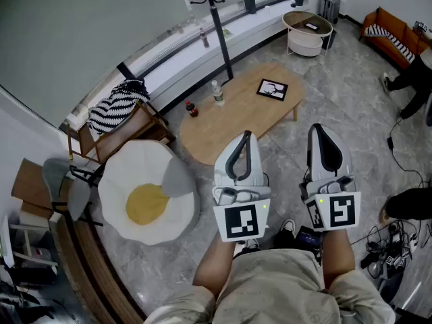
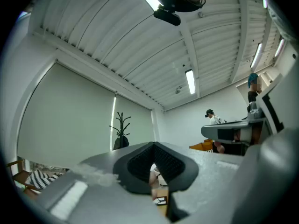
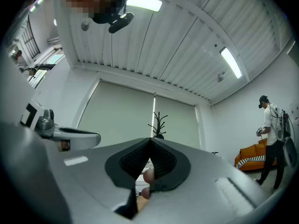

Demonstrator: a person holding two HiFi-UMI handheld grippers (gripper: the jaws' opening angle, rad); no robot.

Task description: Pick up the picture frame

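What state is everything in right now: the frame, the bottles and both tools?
picture frame: lying flat on the wooden table, not held
clear bottle: upright on the table
dark bottle: upright on the table
left tool: shut, empty, short of the table
right tool: shut, empty, short of the table

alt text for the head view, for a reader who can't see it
Seen from above, a person holds the left gripper and right gripper, both shut, short of an oval wooden table. A picture frame lies flat near the table's far end, two bottles stand at its left edge.
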